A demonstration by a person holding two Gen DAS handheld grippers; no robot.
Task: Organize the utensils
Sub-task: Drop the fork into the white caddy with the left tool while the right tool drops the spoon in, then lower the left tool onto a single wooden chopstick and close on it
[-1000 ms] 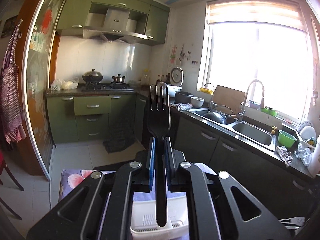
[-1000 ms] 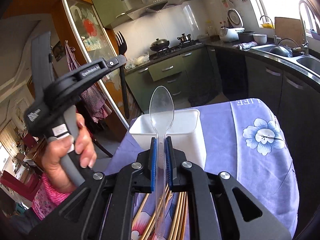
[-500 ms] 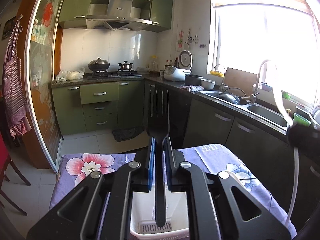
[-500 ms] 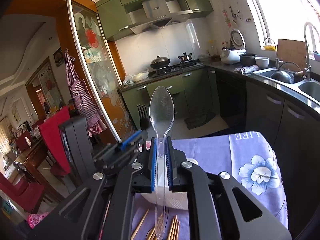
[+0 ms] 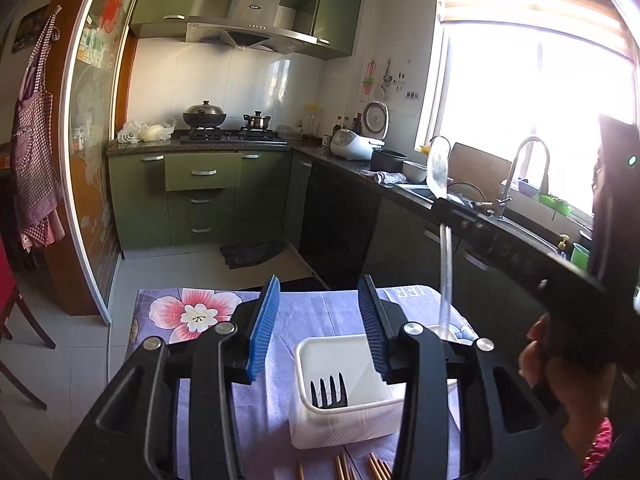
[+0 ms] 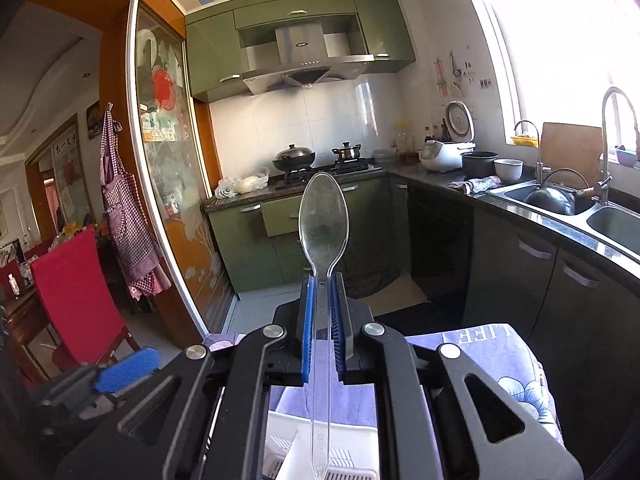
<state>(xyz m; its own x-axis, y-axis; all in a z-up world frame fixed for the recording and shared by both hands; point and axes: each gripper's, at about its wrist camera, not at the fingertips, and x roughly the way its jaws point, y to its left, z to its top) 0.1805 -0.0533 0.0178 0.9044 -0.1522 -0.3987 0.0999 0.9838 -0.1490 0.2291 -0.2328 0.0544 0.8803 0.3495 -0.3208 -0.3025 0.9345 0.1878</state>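
My left gripper (image 5: pixel 318 320) is open and empty above a white plastic utensil holder (image 5: pixel 344 416). A black plastic fork (image 5: pixel 329 391) stands in the holder with its tines up. My right gripper (image 6: pixel 323 320) is shut on a clear plastic spoon (image 6: pixel 323 216), bowl up, handle hanging down over the holder (image 6: pixel 340 456). In the left wrist view the right gripper (image 5: pixel 442 204) with the spoon (image 5: pixel 438 168) is to the right, above the holder. Wooden chopsticks (image 5: pixel 360 470) lie on the cloth in front of the holder.
The holder stands on a table with a purple flowered cloth (image 5: pixel 192 312). A kitchen counter with a sink (image 6: pixel 560 200) runs along the right. A red chair (image 6: pixel 76 300) stands at the left. The left gripper's blue pad (image 6: pixel 128 364) shows low left in the right wrist view.
My left gripper has opened and let go of the black fork, which now stands in the holder. My right gripper with the spoon has moved over the holder.
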